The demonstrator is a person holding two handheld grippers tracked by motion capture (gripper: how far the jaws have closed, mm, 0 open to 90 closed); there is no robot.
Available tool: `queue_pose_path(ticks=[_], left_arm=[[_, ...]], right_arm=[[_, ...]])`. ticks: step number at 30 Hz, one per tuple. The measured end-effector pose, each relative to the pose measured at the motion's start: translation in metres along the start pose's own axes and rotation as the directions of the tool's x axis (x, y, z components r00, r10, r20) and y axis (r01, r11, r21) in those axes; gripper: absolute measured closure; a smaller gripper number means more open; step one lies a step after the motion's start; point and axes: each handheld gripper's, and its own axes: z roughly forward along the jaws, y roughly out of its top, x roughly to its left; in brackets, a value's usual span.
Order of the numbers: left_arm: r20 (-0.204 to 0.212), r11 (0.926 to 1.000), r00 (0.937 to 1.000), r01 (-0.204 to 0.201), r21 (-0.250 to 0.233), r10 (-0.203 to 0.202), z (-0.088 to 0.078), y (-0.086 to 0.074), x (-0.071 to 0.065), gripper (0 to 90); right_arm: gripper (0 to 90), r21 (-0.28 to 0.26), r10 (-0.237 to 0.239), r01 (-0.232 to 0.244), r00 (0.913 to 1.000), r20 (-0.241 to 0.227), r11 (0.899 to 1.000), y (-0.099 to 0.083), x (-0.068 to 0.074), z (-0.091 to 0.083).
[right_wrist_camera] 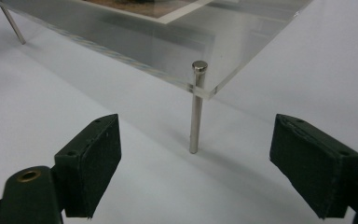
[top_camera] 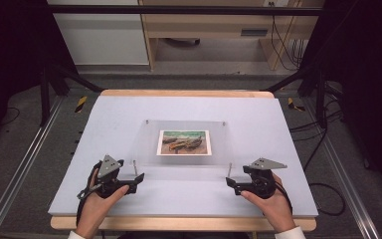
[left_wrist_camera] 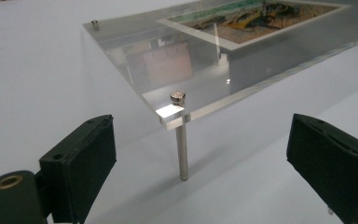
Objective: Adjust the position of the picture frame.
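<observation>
- White tabletop point(top_camera: 129, 199) carries a clear acrylic frame point(top_camera: 144, 149) with a picture point(top_camera: 184, 142), raised on metal legs.
- Left gripper point(top_camera: 134, 179) and right gripper point(top_camera: 231, 185) are held wide, empty, at the near corners.
- Each near leg point(left_wrist_camera: 182, 149) should probably be centred between the jaws before closing.

A clear acrylic plate point(top_camera: 189, 144) is raised level on thin metal corner pins point(left_wrist_camera: 182, 149); a boat picture point(top_camera: 184, 142) is centred in it.
</observation>
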Motion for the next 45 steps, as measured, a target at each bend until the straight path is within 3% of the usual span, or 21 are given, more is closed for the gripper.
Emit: queue_pose_path(ticks=[8, 10, 18, 23, 24, 27, 29, 33, 35, 39, 45], left_arm=[[0.003, 0.9996, 0.9999, -0.013, -0.024, 0.014, -0.001, 0.003, -0.002, 7.6], [-0.004, 0.9995, 0.9999, -0.013, -0.029, 0.013, -0.001, 0.004, -0.002, 7.7], [-0.042, 0.9979, 0.9989, -0.021, -0.061, 0.019, -0.002, 0.022, 0.002, 10.8], [-0.052, 0.9982, 0.9986, -0.012, -0.059, 0.009, 0.005, 0.041, 0.006, 15.8], [-0.045, 0.9992, 0.9989, -0.017, -0.036, 0.016, 0.014, 0.048, 0.009, 16.2], [-0.056, 0.9991, 0.9984, -0.007, -0.041, 0.004, 0.02, 0.051, 0.012, 16.9], [-0.06, 0.9974, 0.9978, 0.023, -0.069, -0.027, 0.022, 0.047, 0.014, 18.1], [-0.068, 0.9966, 0.9962, 0.05, -0.066, -0.055, 0.022, 0.038, 0.018, 18.4], [-0.057, 0.9961, 0.9956, 0.071, -0.052, -0.074, 0.025, 0.032, 0.02, 17.9], [-0.049, 0.9907, 0.9916, 0.116, -0.07, -0.12, 0.027, 0.029, 0.022, 17.8], [-0.029, 0.9897, 0.99, 0.137, -0.043, -0.138, 0.032, 0.027, 0.02, 17.8]], right_arm=[[13.4, -0.042, -0.028, 0.028, 0.9996, -0.002, 0.999, 0.003, -0.001, -0.005], [14.7, -0.078, -0.048, 0.049, 0.9987, 0.017, 0.996, 0.006, 0.0, -0.008], [29.2, -0.165, -0.02, 0.026, 0.9991, 0.039, 0.986, 0.018, -0.002, -0.011], [35.2, -0.131, -0.014, 0.017, 0.9996, 0.024, 0.991, 0.04, -0.005, 0.004], [35.5, -0.115, -0.004, 0.006, 0.9999, 0.016, 0.993, 0.044, -0.006, 0.008], [35.5, -0.089, 0.005, -0.003, 0.9997, 0.026, 0.996, 0.051, -0.008, 0.019], [35.3, -0.07, 0.033, -0.031, 0.9992, 0.021, 0.997, 0.053, -0.01, 0.027], [33.8, -0.047, 0.056, -0.055, 0.9983, 0.014, 0.997, 0.049, -0.012, 0.032], [32.9, -0.041, 0.093, -0.093, 0.9956, 0.005, 0.995, 0.044, -0.015, 0.034], [32.3, -0.036, 0.127, -0.128, 0.9916, -0.023, 0.991, 0.043, -0.017, 0.035], [31.0, -0.037, 0.186, -0.188, 0.9809, -0.058, 0.981, 0.04, -0.02, 0.037]])
